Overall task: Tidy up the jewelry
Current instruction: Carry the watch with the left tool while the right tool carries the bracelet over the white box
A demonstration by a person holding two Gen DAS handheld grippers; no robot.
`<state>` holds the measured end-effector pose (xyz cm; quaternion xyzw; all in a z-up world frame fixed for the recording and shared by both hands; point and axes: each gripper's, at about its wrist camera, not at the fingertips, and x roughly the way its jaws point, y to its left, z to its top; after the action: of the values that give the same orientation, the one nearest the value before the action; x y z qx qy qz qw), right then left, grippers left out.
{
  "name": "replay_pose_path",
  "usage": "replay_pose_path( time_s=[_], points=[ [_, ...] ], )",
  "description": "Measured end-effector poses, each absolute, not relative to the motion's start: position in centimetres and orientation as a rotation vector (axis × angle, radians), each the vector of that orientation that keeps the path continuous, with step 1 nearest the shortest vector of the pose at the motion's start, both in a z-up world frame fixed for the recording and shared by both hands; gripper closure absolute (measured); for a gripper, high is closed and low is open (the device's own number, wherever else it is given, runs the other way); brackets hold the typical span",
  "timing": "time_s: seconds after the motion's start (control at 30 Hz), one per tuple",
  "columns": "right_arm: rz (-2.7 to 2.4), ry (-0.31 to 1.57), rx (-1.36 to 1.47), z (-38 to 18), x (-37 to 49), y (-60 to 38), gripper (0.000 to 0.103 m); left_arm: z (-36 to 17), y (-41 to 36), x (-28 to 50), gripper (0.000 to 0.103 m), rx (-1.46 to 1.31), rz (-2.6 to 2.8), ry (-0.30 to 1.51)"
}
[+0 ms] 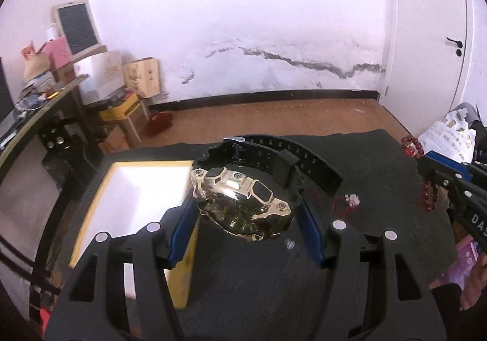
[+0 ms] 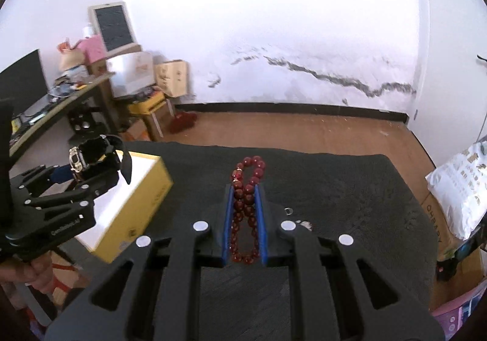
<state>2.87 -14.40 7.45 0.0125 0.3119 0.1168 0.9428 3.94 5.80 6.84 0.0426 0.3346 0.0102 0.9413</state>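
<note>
Left tongs pinched the watch; right tongs pinched the beads. Best carry the watch level toward the box at nine o'clock.

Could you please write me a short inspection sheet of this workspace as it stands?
Surface: dark cloth covering the table.
Job's things: gold-faced watch; red bead bracelet; open yellow box at the cloth's left edge.
Clutter: small white trinket and small ring on the cloth.
Grippers: left gripper shut on the watch; right gripper shut on the bracelet.
Cables: nothing seen.
Surroundings: stained wall, wooden floor, stacked cartons.
</note>
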Motion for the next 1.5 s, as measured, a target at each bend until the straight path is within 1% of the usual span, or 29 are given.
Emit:
replay_pose_path(
  time_s=[0.2, 0.37, 0.47, 0.67, 0.9, 1.13, 1.5],
  points=[
    [0.313, 0.607, -0.016, 9.8, -2.4, -9.6, 0.088, 8.6, 9.1, -2.1, 0.043, 0.074, 0.071, 0.655],
    [0.388, 0.595, -0.045, 10.7, -4.6, -5.0, 0.088, 9.4, 12.2, -5.4, 0.043, 0.069, 0.129, 0.641],
    [0.437, 0.598, -0.061, 10.9, -4.7, -2.2, 0.088, 9.7, 14.3, -6.9, 0.043, 0.056, 0.163, 0.64],
    [0.519, 0.624, -0.074, 10.2, -2.8, 2.7, 0.088, 9.2, 19.0, -7.0, 0.043, 0.016, 0.227, 0.658],
    [0.585, 0.68, -0.113, 8.0, 1.4, 9.4, 0.088, 6.5, 24.3, -4.8, 0.043, -0.036, 0.289, 0.715],
    [0.606, 0.741, -0.14, 4.4, 7.1, 14.8, 0.088, 2.2, 28.9, 0.1, 0.043, -0.081, 0.346, 0.764],
    [0.595, 0.823, -0.174, -2.3, 15.4, 20.2, 0.088, -4.4, 32.2, 7.4, 0.043, -0.142, 0.36, 0.822]
  ],
)
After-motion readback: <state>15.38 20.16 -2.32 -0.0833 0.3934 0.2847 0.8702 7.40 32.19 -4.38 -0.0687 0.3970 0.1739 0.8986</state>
